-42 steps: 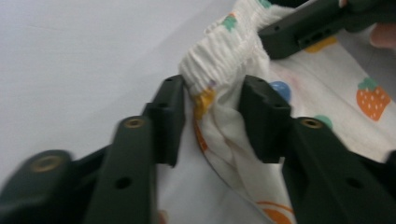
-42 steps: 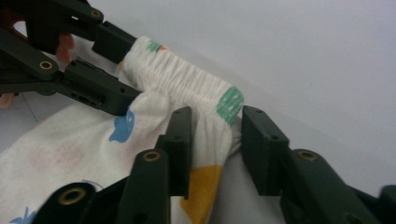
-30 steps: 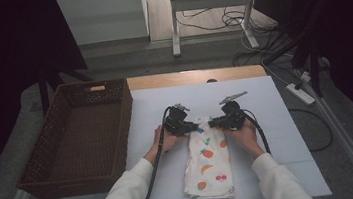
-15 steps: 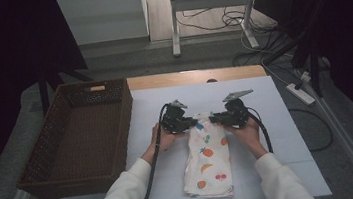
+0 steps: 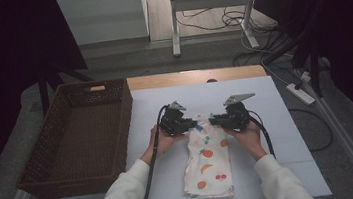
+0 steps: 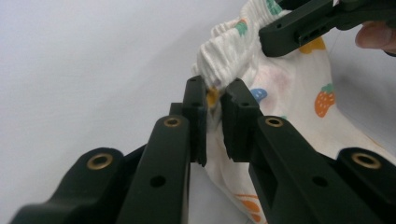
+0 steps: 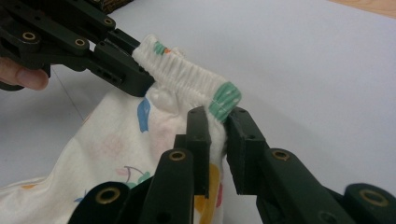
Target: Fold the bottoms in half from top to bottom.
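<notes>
High view: the fruit-print pants (image 5: 207,161) lie mid-frame on the white table (image 5: 293,166), wicker basket (image 5: 75,136) at left. The left gripper (image 5: 190,125) and right gripper (image 5: 216,121) each clamp a waistband corner at the garment's top edge. Looks like a fold in hand; next move likely calls for lifting both corners together, evenly, toward the hem.

Left gripper view: jaws clenched on the elastic waistband (image 6: 224,65), cloth pinched between the tips at centre frame.

Right gripper view: jaws likewise closed on the waistband, by a green print (image 7: 224,100).

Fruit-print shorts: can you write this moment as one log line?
left tool: shut on waistband | right tool: shut on waistband | fruit-print shorts: on table
</notes>
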A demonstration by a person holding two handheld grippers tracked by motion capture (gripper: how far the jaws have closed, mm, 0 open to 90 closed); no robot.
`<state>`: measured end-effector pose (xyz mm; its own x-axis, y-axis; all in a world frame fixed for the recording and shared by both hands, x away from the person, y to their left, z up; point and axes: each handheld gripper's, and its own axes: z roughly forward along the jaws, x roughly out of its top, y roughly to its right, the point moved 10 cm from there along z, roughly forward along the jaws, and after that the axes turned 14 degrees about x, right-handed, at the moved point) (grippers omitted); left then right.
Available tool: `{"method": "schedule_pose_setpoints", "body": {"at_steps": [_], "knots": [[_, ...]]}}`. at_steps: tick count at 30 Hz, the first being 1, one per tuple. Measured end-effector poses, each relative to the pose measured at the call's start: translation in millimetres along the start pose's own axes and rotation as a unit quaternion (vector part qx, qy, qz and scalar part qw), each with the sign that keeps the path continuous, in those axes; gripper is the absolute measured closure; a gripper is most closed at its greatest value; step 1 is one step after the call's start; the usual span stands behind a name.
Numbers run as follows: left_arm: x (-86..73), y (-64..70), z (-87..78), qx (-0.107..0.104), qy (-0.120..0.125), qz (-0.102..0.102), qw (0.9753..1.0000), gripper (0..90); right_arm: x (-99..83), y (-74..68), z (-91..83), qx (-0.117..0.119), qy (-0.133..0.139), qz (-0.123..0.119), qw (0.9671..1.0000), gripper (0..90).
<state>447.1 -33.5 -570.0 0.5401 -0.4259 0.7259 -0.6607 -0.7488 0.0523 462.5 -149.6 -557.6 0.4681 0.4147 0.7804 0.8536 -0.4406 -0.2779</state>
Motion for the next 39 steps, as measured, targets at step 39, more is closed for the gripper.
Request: {"method": "schedule_pose_setpoints", "body": {"at_steps": [39], "knots": [[-11.7,19.0,-21.5,-0.011,0.002,0.006,0.9999,80.1,-8.1,-27.8,-10.4,0.019,0.001,-0.007,0.9998,78.7]]}}
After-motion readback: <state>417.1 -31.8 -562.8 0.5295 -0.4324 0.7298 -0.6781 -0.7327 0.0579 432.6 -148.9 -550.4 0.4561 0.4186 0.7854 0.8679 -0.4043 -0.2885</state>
